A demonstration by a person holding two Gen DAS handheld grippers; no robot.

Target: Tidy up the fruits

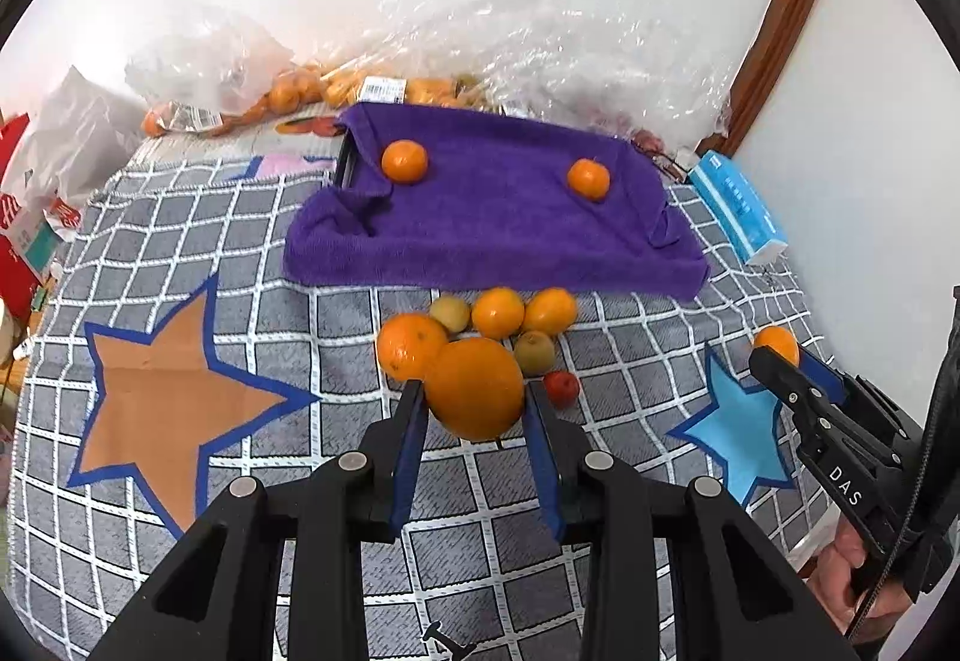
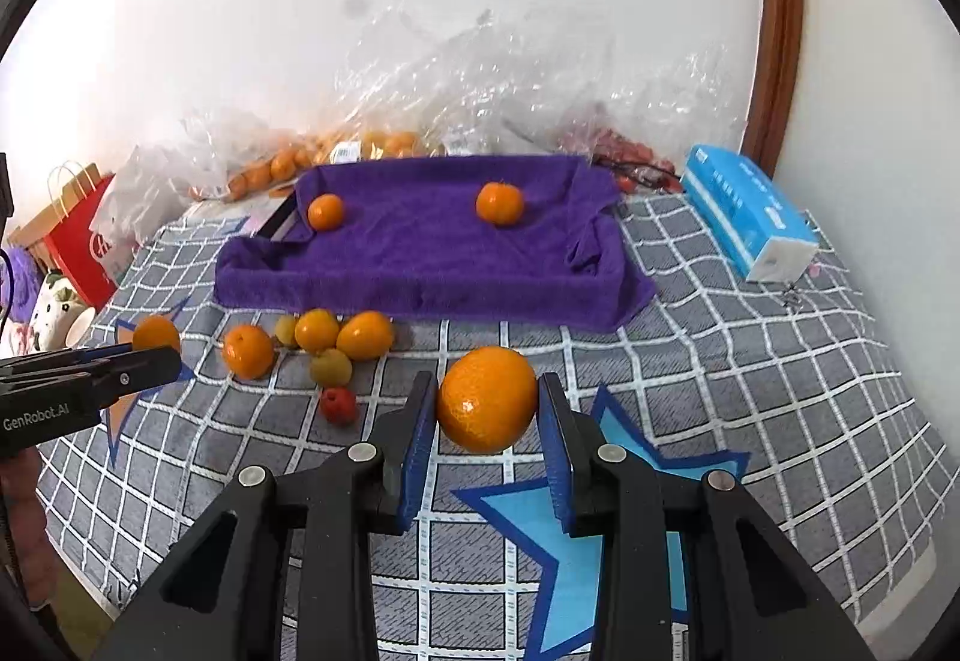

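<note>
- The left gripper (image 1: 475,400) has its jaws closed on a large orange (image 1: 474,388), held above the grid-patterned cloth (image 1: 300,361) near the middle of its front half.
- The right gripper (image 2: 487,403) has its jaws clamped on another orange (image 2: 487,400), over the blue star (image 2: 576,529) printed toward the cloth's right front.
- "DAS" reads on the right gripper's side in the left wrist view; "GenRobot.AI" reads on the left gripper's side in the right wrist view.
- A purple towel (image 1: 498,223) covers a tray at the cloth's far middle; two mandarins (image 1: 405,161) (image 1: 588,179) sit on it, well apart, near its far-left and far-right corners.
- A loose cluster of fruit (image 1: 498,313) lies just beside the towel's front edge: oranges, greenish-yellow fruits and one small red fruit (image 1: 562,388).
- A blue tissue pack (image 2: 750,211) lies at the cloth's far-right edge; its print is too small to read.
- Clear plastic bags (image 2: 480,78) with barcode labels line the far edge.
</note>
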